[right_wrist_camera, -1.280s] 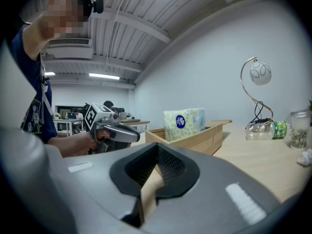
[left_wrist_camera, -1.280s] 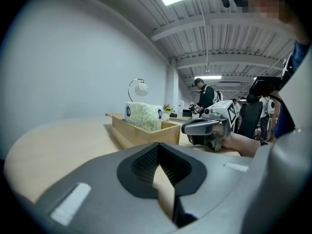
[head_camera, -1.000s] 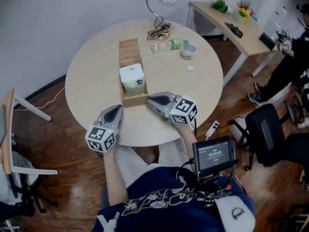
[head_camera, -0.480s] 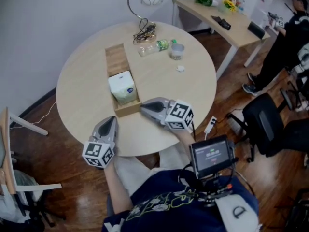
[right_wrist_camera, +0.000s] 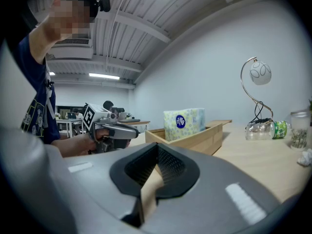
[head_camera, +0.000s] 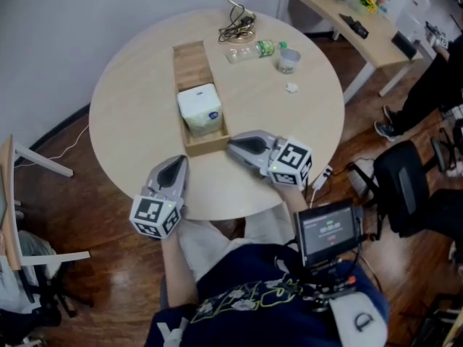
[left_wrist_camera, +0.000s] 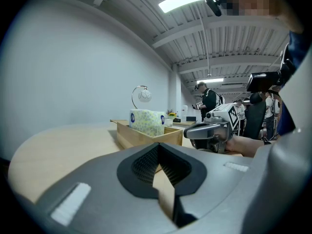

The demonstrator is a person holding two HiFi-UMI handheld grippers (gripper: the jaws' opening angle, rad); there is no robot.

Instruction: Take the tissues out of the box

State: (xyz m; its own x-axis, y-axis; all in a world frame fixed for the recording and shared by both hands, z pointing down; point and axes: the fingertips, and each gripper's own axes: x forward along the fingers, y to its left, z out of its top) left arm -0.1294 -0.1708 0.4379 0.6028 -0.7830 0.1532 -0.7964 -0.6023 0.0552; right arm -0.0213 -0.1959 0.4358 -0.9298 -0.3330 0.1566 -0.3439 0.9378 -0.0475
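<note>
My left gripper [head_camera: 176, 165] lies low at the near edge of the round tabletop [head_camera: 134, 100]. Its fingers are pressed together with nothing between them. My right gripper [head_camera: 234, 144] is the same, fingers closed and empty. Its tip is just beside the near right corner of the long wooden box [head_camera: 191, 60]; I cannot tell whether it touches the wood.

The tissue pack [head_camera: 200, 109] stands in the near end of that box and rises above the rim. From the pack, my left gripper is at 7 o'clock and my right between 4 and 5 o'clock, both outside the box. The box's low near wall stands between my left fingers and the pack. Its right side wall hides the pack's lower part from my right fingers. The top of the pack is uncovered.

At 1 o'clock from the pack, past the box's far end, a lamp [head_camera: 239, 27] stands with its cord bunched at the base. A plastic bottle [head_camera: 253, 50] lies on its side between 1 and 2 o'clock, with a clear cup [head_camera: 289, 60] just beside it at 2 o'clock. A small crumpled white scrap [head_camera: 291, 87] lies near 3 o'clock. All are well apart from the pack.

Off the tabletop, a side desk [head_camera: 376, 48] runs away at 2 o'clock. A person in dark clothes [head_camera: 438, 85] is at 3 o'clock, and an office chair [head_camera: 401, 186] at 4 o'clock.
</note>
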